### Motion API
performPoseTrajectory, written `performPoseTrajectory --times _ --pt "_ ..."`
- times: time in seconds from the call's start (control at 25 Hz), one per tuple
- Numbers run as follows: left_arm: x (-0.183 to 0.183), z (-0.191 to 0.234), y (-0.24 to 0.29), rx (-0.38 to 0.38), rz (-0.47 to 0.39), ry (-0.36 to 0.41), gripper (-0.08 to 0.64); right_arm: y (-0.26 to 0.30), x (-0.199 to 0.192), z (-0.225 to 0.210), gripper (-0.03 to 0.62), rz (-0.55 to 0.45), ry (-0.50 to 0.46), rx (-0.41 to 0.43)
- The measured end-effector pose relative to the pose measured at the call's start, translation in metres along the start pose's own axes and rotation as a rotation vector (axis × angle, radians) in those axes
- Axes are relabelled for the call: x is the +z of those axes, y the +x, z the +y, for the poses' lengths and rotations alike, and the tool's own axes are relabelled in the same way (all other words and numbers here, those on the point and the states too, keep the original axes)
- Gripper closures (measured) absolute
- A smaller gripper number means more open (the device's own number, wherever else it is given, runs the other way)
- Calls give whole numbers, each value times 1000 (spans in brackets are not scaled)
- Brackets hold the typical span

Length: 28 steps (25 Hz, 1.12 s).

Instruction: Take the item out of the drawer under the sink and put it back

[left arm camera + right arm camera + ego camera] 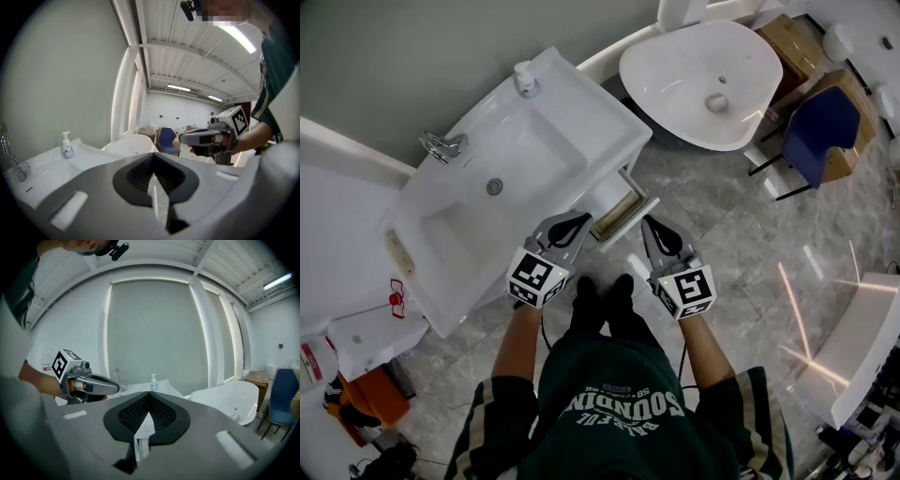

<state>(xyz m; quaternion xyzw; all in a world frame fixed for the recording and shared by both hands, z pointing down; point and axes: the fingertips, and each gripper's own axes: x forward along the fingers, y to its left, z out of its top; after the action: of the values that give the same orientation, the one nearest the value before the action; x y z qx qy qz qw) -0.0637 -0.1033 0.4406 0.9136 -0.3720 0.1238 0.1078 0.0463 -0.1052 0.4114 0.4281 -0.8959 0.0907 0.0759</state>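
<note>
Under the white sink (572, 122), the drawer (602, 195) sticks out open. A tan thing (615, 215) seems to lie inside it, but it is hard to see. The left gripper (578, 223) and right gripper (650, 225) hang near the drawer, one on each side. Both are closed tight and hold nothing.

left gripper (579, 223): jaws together, nothing between, tips aimed 1 o'clock | right gripper (650, 225): jaws together, nothing between, tips aimed 11 o'clock | forearms (517, 342): bare, extended from 6 o'clock, grippers level, apart
</note>
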Motion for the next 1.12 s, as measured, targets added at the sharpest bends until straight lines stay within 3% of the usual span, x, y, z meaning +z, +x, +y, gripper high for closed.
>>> performPoseTrajectory --times 0.32,0.52,0.76,0.88,1.0,1.12 --pt "-64 2 48 -44 132 18 511 7 -48 -26 591 62 34 -13" --pt "-110 -2 68 -63 199 -33 509 4 -79 -39 591 99 60 -33" --pt "-147 -11 86 -105 260 -42 507 1 -118 -42 591 148 80 -34" --pt "-166 -8 94 -99 289 -77 436 1 -138 -42 591 165 101 -31" --pt "-182 -4 105 -87 318 -114 314 2 -154 -42 591 180 118 -30" --pt "-198 -2 116 -82 340 -123 304 3 -170 -45 591 188 133 -35"
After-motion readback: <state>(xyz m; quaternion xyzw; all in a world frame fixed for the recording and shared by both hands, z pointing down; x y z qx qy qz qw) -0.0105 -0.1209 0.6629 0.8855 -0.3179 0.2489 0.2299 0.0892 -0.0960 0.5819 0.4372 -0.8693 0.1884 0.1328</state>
